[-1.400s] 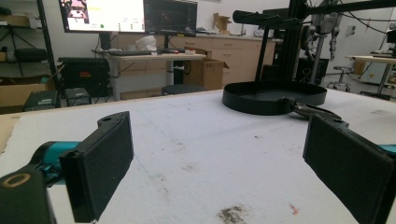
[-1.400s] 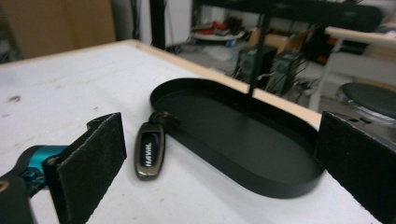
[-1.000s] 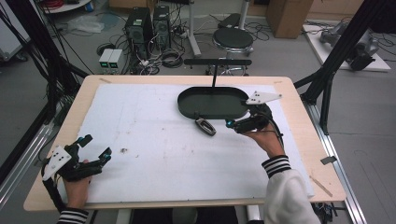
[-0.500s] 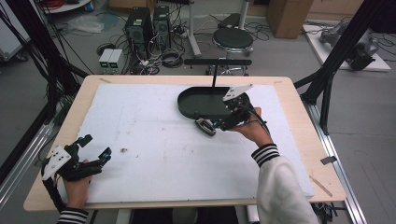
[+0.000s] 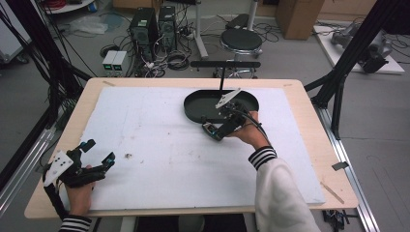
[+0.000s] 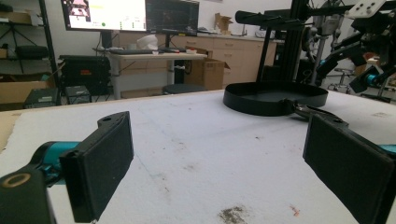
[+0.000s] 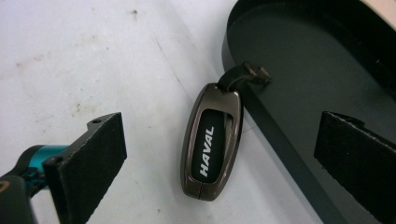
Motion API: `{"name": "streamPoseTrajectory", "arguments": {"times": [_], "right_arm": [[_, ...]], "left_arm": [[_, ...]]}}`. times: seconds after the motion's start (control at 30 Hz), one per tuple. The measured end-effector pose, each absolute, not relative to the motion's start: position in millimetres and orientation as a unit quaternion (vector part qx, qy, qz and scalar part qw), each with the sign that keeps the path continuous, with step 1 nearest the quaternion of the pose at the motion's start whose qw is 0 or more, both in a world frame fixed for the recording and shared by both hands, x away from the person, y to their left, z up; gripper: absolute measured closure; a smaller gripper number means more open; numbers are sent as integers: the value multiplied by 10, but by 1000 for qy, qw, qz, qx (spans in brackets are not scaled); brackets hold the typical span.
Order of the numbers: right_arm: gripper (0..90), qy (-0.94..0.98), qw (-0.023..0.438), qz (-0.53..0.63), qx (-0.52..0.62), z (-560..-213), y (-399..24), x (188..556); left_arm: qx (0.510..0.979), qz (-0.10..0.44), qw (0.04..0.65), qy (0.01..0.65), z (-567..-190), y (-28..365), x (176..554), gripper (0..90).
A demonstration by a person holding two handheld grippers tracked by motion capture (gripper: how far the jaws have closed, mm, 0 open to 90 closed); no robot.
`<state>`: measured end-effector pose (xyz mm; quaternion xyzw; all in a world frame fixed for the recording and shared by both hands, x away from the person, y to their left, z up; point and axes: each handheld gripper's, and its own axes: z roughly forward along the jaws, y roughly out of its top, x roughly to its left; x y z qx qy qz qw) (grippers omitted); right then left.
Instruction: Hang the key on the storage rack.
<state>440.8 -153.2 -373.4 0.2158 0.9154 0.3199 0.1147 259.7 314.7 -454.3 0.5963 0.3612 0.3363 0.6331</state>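
The key fob (image 7: 212, 140) lies between the right gripper's (image 7: 219, 158) spread jaws.

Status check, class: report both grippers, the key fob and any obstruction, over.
Right gripper open over dark metal HAVAL key fob. Fob on white mat, against black oval tray. Left gripper open, idle. Tray wall crowds one jaw.

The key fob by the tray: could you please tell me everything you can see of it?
The key fob is a long, rounded case of dark bronze-looking metal with a black centre panel that reads HAVAL in white. A short dark strap with a metal end leaves its top and leans on the black tray wall. It lies flat on the white table cover, just outside the tray, between the open jaws of the right gripper, untouched.
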Motion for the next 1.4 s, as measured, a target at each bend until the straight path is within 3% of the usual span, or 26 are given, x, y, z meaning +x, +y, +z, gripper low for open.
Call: {"name": "streamPoseTrajectory", "arguments": {"times": [0.87, 0.97, 1.03, 1.17, 1.4], "right_arm": [[59, 930, 68, 230, 279, -4066, -1275, 4567], [84, 931, 62, 223, 284, -4079, -1257, 4579], [169, 931, 52, 224, 284, -4074, -1253, 4585], [173, 931, 49, 218, 289, -4105, -1237, 4599], [261, 931, 48, 213, 292, -4131, -1202, 4611]], "left_arm": [[592, 334, 635, 368, -4543, 3157, 2604, 90], [591, 332, 635, 371, -4543, 3163, 2607, 90], [591, 332, 635, 371, -4542, 3163, 2607, 90], [591, 332, 635, 371, -4542, 3165, 2607, 90], [588, 330, 636, 375, -4542, 3170, 2613, 90]]}}
